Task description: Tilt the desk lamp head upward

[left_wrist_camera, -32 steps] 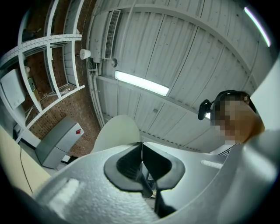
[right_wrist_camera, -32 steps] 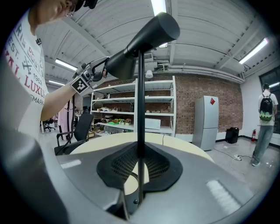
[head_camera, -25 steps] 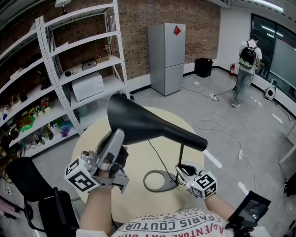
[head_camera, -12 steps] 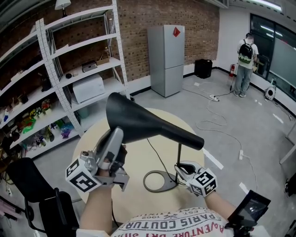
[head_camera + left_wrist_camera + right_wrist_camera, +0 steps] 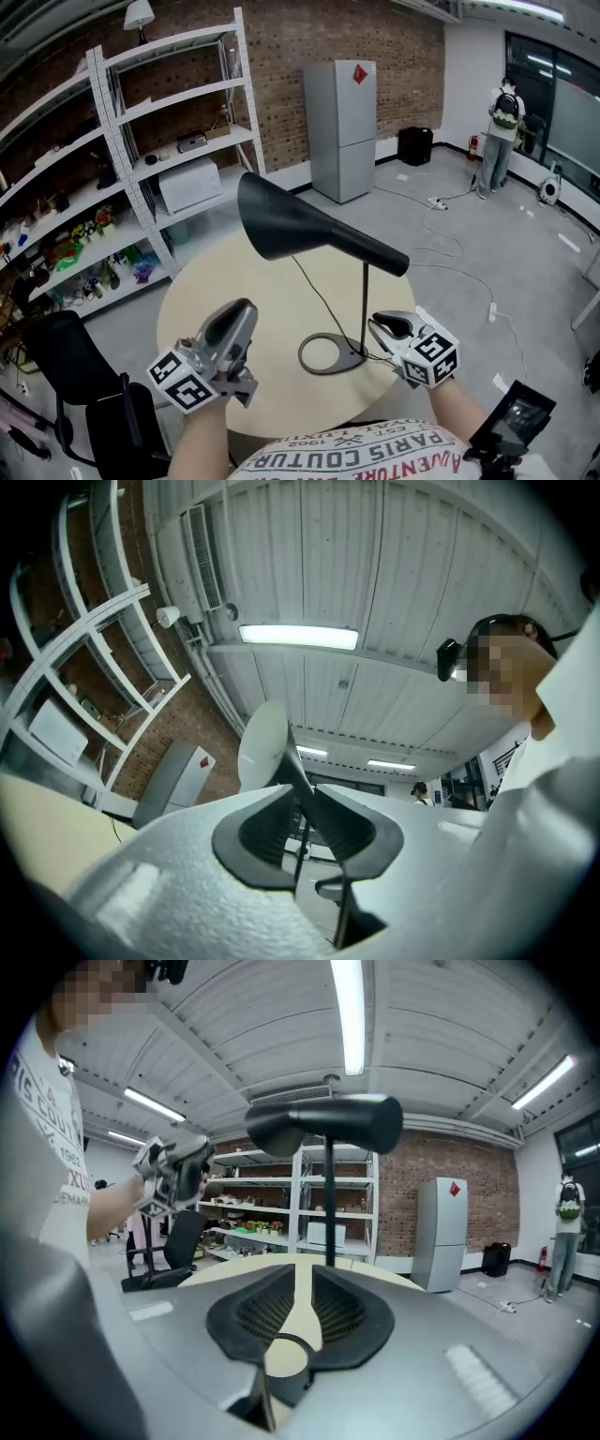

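Lamp: the desk lamp head sits tilted upward above our round table.
Left gripper: we hold it below the shade, jaws just opening and empty, the lift apparently done.
Right gripper: beside the base, jaws just opening, nothing between them.

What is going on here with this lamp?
A person with a gripper in each hand works at a black desk lamp with a cone-shaped head on a round beige table. The left gripper hangs below the head, apart from it; its jaws have just been opening, nothing between them. The right gripper is beside the lamp's thin stem, jaws also just opening and empty.
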Available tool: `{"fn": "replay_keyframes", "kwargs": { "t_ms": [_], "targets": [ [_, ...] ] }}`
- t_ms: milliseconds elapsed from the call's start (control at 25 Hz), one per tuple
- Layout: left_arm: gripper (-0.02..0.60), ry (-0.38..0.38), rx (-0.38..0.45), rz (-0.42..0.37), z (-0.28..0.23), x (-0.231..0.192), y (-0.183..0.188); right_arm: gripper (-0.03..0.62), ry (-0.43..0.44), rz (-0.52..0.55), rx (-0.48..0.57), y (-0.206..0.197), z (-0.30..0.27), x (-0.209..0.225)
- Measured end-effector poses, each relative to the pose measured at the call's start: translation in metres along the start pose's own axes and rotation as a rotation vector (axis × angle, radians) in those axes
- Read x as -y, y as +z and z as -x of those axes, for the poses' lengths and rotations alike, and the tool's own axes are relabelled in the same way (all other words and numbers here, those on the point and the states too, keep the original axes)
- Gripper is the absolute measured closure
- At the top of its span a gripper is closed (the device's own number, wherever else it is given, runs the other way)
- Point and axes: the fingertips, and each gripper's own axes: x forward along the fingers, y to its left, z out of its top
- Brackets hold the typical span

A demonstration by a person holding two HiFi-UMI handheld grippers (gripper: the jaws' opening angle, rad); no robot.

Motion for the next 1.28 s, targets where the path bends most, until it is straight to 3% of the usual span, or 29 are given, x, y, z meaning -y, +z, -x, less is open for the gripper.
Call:
{"fn": "replay_keyframes", "kwargs": {
  "t_ms": [40, 120, 200, 280, 400, 600, 840, 1040, 1280],
  "targets": [
    [0.516, -0.014, -0.019, 0.021, 0.008, 0.009, -0.015, 0.545, 0.035, -0.008, 0.005, 0.004, 0.008, -0.014],
    [0.584, -0.051, -0.084, 0.033, 0.019, 0.032, -0.046, 0.545, 0.116, -0.038, 0.020, 0.013, 0.021, -0.045],
    [0.584, -0.087, -0.187, 0.001, 0.027, 0.058, -0.077, 0.545, 0.179, -0.062, 0.049, 0.023, 0.030, -0.074],
    [0.584, -0.112, -0.294, -0.049, 0.033, 0.079, -0.103, 0.592, 0.214, -0.075, 0.076, 0.035, 0.035, -0.098],
    [0.583, -0.126, -0.391, -0.074, 0.038, 0.099, -0.128, 0.592, 0.277, -0.055, 0.085, 0.049, 0.041, -0.133],
    [0.583, -0.146, -0.394, -0.043, 0.046, 0.141, -0.133, 0.592, 0.380, -0.021, 0.075, 0.057, 0.072, -0.179],
    [0.583, -0.150, -0.428, 0.007, 0.058, 0.194, -0.146, 0.592, 0.388, -0.075, 0.077, 0.040, 0.123, -0.203],
    [0.583, -0.146, -0.451, -0.007, 0.073, 0.255, -0.158, 0.592, 0.405, -0.077, 0.064, 0.022, 0.180, -0.234],
    [0.583, -0.118, -0.429, 0.016, 0.098, 0.326, -0.173, 0.592, 0.404, -0.077, 0.107, 0.016, 0.251, -0.265]
  ]
}}
